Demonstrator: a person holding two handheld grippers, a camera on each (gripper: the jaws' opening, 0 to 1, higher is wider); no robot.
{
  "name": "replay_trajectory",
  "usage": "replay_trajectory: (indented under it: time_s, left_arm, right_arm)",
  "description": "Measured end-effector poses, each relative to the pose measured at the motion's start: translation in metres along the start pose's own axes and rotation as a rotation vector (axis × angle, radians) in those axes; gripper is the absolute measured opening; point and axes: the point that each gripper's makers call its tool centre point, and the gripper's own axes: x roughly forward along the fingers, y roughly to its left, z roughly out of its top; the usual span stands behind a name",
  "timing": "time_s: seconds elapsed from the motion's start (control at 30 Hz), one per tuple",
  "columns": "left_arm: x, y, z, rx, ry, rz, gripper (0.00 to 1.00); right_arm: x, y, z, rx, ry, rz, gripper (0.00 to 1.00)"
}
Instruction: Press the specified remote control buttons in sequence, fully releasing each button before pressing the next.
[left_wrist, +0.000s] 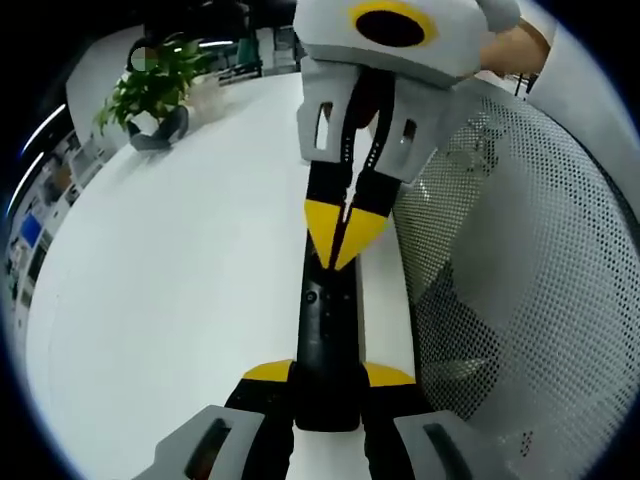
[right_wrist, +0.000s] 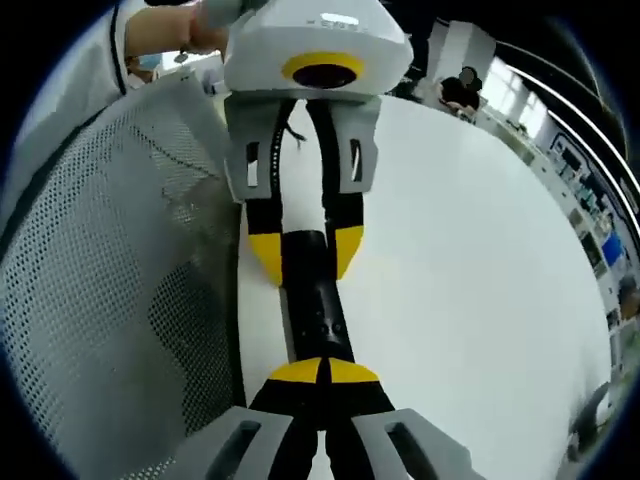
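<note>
Left gripper (left_wrist: 325, 385) pinches remote (left_wrist: 325, 330) end at 6 o'clock; right gripper (right_wrist: 322, 372), tips together, presses button. Risk: off-centre press hits neighbouring button.

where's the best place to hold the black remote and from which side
By one end, across its narrow width, coming in along its length. The remote is a long slim bar, so only its short sides fit between fingers. The left gripper already clamps the end nearest it that way, which seems right: it leaves the button face free for the right gripper, whose shut tips sit over it.
</note>
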Motion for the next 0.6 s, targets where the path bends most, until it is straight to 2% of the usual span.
replay_trajectory:
  time_s: [0.07, 0.1, 0.13, 0.33, 0.4, 0.5, 0.6]
  left_arm:
    - [0.000, 0.000, 0.000, 0.005, -0.005, -0.004, 0.24]
    - [0.000, 0.000, -0.001, 0.005, -0.006, -0.005, 0.24]
    - [0.000, 0.000, -0.001, 0.004, -0.007, -0.006, 0.24]
    - [0.001, 0.000, -0.001, -0.004, -0.003, 0.001, 0.24]
    - [0.001, 0.000, -0.001, -0.004, -0.002, 0.001, 0.24]
    - [0.001, 0.000, -0.001, -0.004, -0.002, 0.001, 0.24]
    - [0.000, 0.000, -0.001, -0.004, -0.004, 0.001, 0.24]
  right_arm:
    - [0.000, -0.001, 0.000, 0.024, -0.014, 0.007, 0.00]
    - [0.000, -0.002, 0.001, 0.093, -0.034, 0.010, 0.00]
    - [0.000, -0.002, 0.001, 0.124, -0.047, 0.013, 0.00]
    - [-0.003, -0.003, 0.002, 0.201, -0.117, 0.032, 0.00]
    - [-0.003, -0.002, 0.003, 0.184, -0.115, 0.024, 0.00]
    - [-0.002, 0.000, 0.006, 0.093, -0.099, 0.013, 0.00]
    - [-0.001, 0.001, 0.014, 0.067, -0.110, 0.008, 0.00]
